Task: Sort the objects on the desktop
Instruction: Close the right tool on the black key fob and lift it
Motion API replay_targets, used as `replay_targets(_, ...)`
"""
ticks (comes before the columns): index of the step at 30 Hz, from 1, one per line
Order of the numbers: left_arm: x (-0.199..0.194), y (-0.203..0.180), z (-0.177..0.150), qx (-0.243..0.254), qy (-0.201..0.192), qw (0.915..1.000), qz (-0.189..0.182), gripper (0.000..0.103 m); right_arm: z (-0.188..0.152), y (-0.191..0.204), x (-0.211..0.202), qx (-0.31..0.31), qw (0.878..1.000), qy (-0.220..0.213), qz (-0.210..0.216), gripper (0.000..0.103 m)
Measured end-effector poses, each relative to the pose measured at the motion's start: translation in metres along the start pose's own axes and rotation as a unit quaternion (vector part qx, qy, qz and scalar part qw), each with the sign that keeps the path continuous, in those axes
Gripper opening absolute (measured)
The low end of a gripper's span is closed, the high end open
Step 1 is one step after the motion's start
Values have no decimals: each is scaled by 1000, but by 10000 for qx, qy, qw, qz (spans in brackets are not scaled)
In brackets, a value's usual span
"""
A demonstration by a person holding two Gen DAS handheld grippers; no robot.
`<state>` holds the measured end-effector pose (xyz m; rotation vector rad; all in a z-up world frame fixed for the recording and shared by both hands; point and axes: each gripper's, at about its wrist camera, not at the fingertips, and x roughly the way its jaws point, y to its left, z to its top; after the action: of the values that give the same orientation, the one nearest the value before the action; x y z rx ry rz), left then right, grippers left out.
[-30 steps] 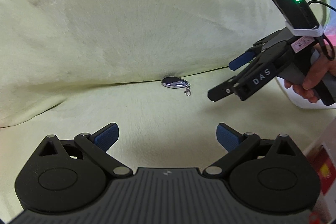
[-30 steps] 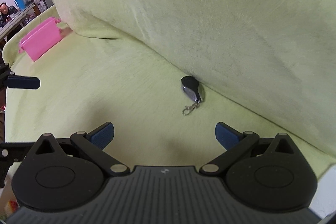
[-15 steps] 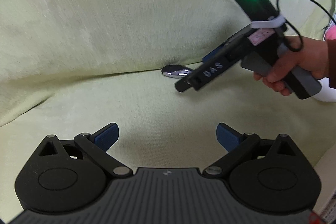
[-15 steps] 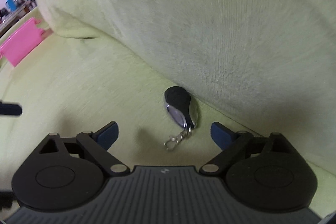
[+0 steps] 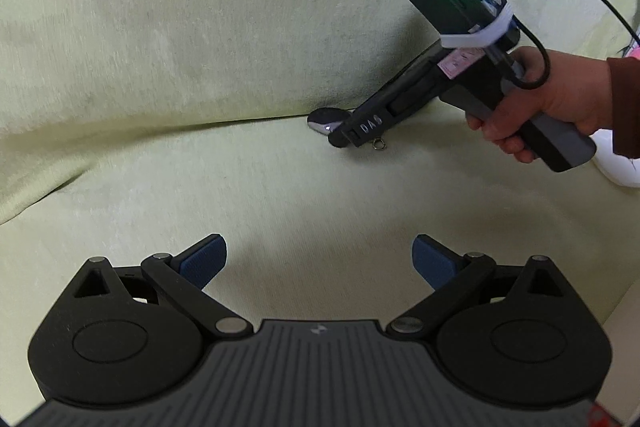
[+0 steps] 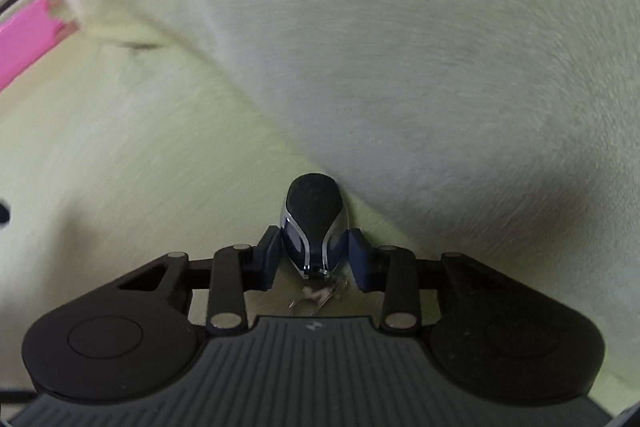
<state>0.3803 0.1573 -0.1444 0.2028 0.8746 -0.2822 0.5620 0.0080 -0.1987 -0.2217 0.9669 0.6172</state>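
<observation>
The key fob (image 6: pixel 313 227) sits pinched between the right hand-held gripper (image 6: pixel 314 257) pads — its side reads "DAS"; the left hand-held gripper (image 5: pixel 319 261) gapes wide, well apart.

Fob (image 5: pixel 327 119) half hidden behind the right gripper (image 5: pixel 347 135) from the left wrist. Pink bin (image 6: pixel 25 41) cut off at the frame edge, blurred. Keyring (image 6: pixel 314 297) under the fob smeared, shape unclear
</observation>
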Motion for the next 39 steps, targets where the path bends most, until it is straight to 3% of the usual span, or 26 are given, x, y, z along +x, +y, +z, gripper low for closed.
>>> replay_targets(8, -11, -4, -2, 75, -79, 9999, -83, 100, -39, 30, -38, -756, 9951, 226, 600, 33)
replay_targets(9, -11, -4, -2, 80, -84, 9999, -90, 100, -40, 31, -40, -763, 9948, 244, 627, 39)
replay_targets(10, -11, -4, -3, 82, -87, 9999, -92, 100, -40, 32, -42, -753, 9949, 223, 632, 53)
replay_targets(12, -11, -4, -3, 69, -67, 9999, -86, 100, -37, 34, -41, -748, 9952, 174, 604, 60)
replay_targets(18, -16, -4, -3, 65, -42, 9999, -68, 100, -29, 36, -25, -471, 9975, 174, 490, 61)
replay_targets(20, -16, -3, -2, 64, -25, 10000, -60, 100, -31, 38, -29, -583, 9971, 217, 430, 53)
replay_targets(21, -16, -3, -2, 59, -17, 10000, -52, 100, -30, 41, -31, -647, 9966, 232, 447, 36)
replay_targets(22, -18, -3, -2, 47, -15, 10000, -44, 100, -29, 43, -33, -713, 9961, 250, 454, 34)
replay_targets(31, -53, -3, 7, 52, -251, 9996, -104, 100, -28, 55, -76, -994, 9939, 95, 462, 34)
replay_targets(39, -97, -16, 13, 118, -472, 9988, -113, 100, -18, 67, -154, -1119, 9917, -386, 496, 34)
